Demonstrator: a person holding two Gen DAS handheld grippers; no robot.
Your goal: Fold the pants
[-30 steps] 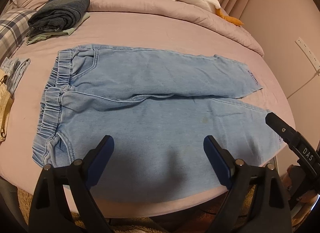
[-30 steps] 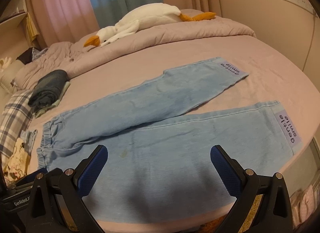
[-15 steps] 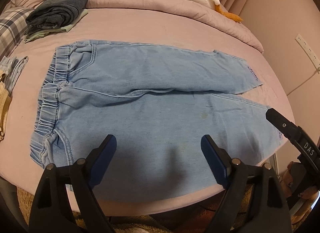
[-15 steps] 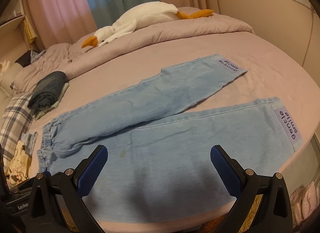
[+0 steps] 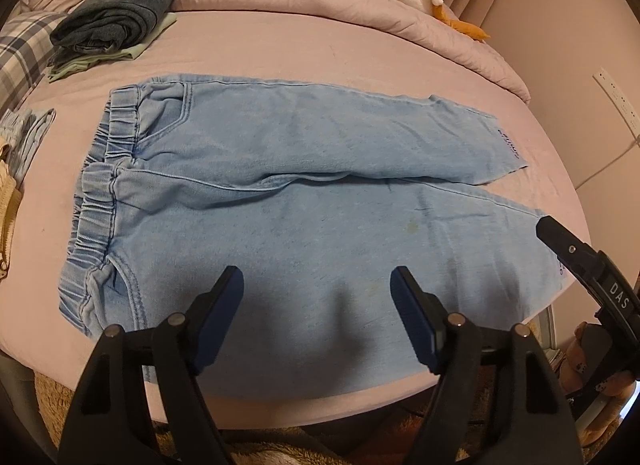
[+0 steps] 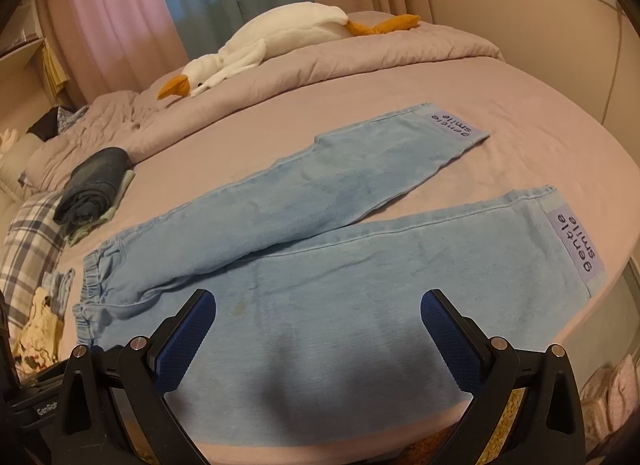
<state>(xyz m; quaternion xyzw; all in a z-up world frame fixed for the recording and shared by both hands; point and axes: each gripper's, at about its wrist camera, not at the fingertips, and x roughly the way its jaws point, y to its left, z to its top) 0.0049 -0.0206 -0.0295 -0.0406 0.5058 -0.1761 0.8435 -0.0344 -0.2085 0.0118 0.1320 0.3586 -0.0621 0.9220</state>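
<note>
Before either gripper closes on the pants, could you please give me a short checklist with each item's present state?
1. Pants lie flat on the bed: ok.
2. Legs spread apart at the hems, not crossed: ok.
3. Left gripper open, holding nothing: ok.
4. Right gripper open, holding nothing: ok.
5. Near leg's edge within reach of both: ok, it lies just below the fingers.
6. Folded clothes stack and plush goose clear of the pants: ok.
</note>
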